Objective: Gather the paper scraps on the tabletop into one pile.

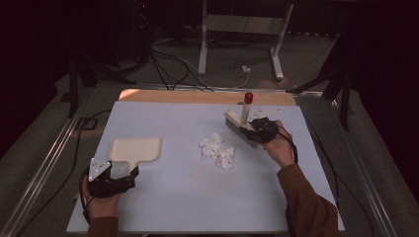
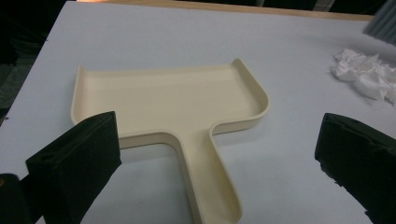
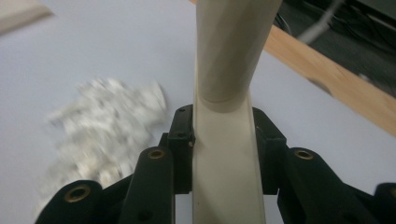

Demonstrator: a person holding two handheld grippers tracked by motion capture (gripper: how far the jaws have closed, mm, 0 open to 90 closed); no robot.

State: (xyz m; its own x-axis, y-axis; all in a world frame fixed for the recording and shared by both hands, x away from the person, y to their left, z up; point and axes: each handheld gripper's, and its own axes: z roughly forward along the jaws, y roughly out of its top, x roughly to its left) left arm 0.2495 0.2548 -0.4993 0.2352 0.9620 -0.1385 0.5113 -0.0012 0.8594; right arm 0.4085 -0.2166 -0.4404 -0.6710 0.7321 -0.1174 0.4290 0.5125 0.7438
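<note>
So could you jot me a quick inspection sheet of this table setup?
Surface: pale table, wooden strip at the far edge.
Job's things: cream dustpan lying flat; brush beyond the paper scraps piled mid-table.
Clutter: nothing seen.
Grippers: left gripper open, straddling the dustpan handle; right gripper shut on the brush.
Cables: one trailing from each gripper; several on the floor behind.
Surroundings: dark room, white metal stand behind.
</note>
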